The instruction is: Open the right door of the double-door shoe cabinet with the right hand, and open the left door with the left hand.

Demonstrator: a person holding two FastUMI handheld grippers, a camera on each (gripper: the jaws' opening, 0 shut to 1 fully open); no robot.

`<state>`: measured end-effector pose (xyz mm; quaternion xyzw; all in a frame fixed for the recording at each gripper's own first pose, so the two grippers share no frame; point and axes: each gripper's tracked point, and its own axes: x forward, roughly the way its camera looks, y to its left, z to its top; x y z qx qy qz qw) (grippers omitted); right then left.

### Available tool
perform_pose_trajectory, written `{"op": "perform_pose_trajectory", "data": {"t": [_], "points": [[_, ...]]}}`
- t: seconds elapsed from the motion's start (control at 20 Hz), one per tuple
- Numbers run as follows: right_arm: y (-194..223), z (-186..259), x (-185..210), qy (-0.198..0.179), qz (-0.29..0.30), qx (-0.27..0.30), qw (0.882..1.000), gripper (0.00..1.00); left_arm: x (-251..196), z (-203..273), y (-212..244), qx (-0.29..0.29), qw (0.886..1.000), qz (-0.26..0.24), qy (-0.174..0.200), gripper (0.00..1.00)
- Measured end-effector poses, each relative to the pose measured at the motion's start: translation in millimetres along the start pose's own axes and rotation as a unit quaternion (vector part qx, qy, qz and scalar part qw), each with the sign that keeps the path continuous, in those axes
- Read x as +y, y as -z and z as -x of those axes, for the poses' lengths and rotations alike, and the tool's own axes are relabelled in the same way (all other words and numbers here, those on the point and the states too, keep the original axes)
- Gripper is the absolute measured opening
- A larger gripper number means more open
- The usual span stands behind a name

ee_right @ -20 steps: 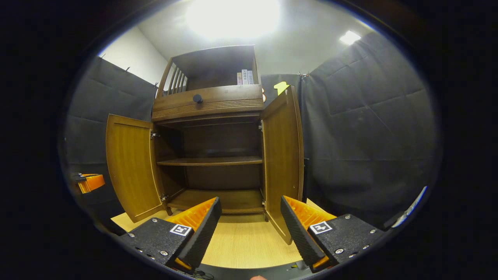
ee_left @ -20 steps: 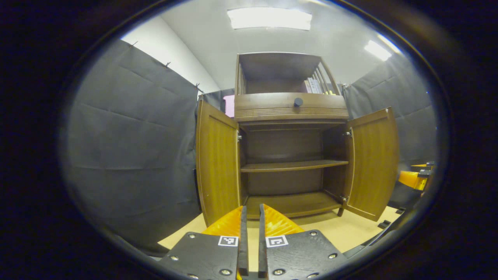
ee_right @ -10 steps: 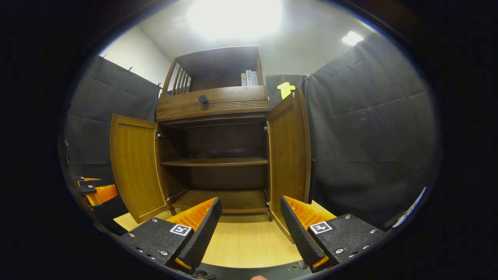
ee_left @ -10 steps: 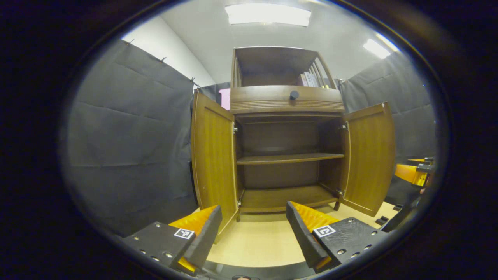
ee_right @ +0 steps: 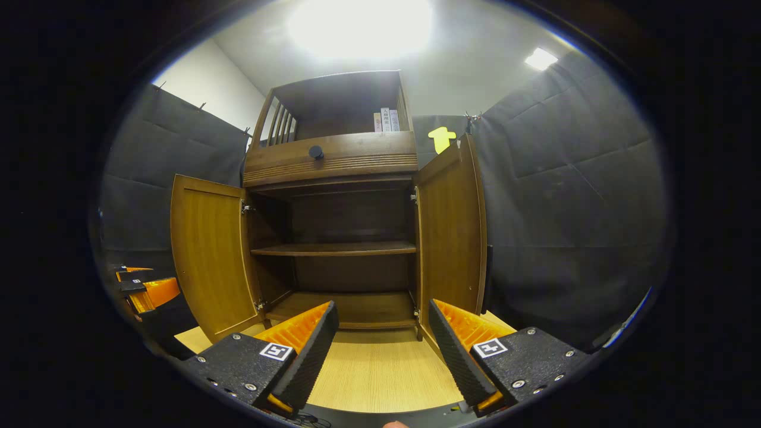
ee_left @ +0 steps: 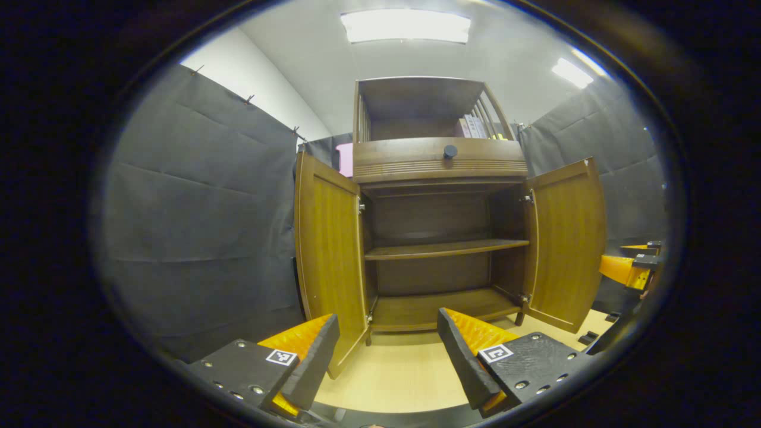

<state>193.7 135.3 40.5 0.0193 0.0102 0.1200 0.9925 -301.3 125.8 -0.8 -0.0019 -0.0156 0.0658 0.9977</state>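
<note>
The brown wooden shoe cabinet [ee_left: 440, 172] [ee_right: 333, 163] stands ahead with both doors swung wide. Its left door [ee_left: 327, 238] [ee_right: 208, 255] and right door [ee_left: 565, 238] [ee_right: 449, 232] stand outward, baring two bare inner shelves [ee_left: 446, 249]. My left gripper [ee_left: 386, 351] is open, set back from the cabinet, with the left door's lower edge between its fingers' line of sight. My right gripper [ee_right: 383, 351] is open too, holding nothing, just in front of the right door. The right gripper [ee_left: 630, 267] shows far right in the left gripper view; the left gripper [ee_right: 140, 288] shows far left in the right gripper view.
A drawer with a dark round knob [ee_left: 450, 151] sits above the doors, and books [ee_right: 383, 119] stand on the open top shelf. Black cloth walls close in on both sides. Light wooden floor [ee_right: 374, 368] lies in front of the cabinet.
My left gripper went from shut to open and drew slightly back from the left door. The right door swung a little wider. The right gripper stayed open.
</note>
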Motion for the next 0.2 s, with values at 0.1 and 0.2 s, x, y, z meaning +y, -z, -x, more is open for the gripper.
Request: {"op": "perform_pose_trajectory", "data": {"t": [0.1, 0.2], "points": [[0.8, -2.8, -0.4, 0.001, -0.001, 0.001, 1.0, 0.94, 2.2, -1.7, -2.2, -0.003, 1.0, -0.002, -0.003, 0.94], [1.5, -4.1, -1.7, 0.003, -0.001, 0.003, 1.0, 0.94, 2.4, -3.5, -3.6, -0.006, 1.0, -0.003, -0.005, 1.0]]}}
